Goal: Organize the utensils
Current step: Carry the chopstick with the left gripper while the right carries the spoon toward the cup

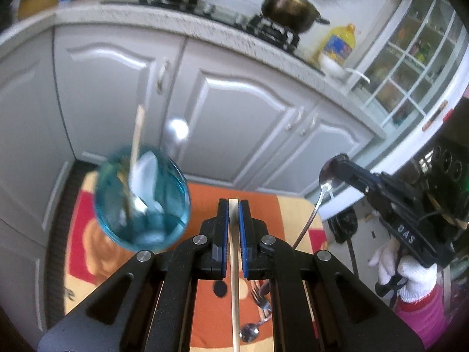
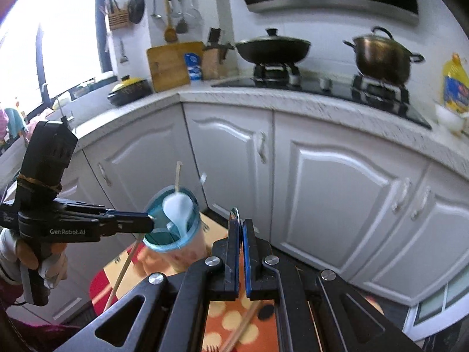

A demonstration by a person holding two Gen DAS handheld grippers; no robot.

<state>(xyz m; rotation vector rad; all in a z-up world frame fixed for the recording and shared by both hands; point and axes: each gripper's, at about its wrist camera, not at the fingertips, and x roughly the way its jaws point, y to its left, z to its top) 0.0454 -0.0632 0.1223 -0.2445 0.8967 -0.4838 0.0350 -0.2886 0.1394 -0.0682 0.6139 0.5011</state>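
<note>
table (image 1: pixel 205 308): orange cloth, fork (image 1: pixel 259 297) and spoon (image 1: pixel 249 331) lying at 6 o'clock
cup (image 1: pixel 140 202): blue, at 9 o'clock, holds white spoon (image 1: pixel 143 176), chopstick (image 1: pixel 137 135)
left gripper (image 1: pixel 233 205): clamped on a chopstick (image 1: pixel 234 278)
right gripper (image 2: pixel 240 220): pinching a metal spoon (image 1: pixel 318 202)

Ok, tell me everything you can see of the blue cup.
The cup is see-through blue, plastic or glass by its look, and blurred. It stands upright on the orange patterned table, open at the top. Inside are a white spoon, a chopstick leaning out above the rim, and something metal. Neither gripper touches it.
</note>
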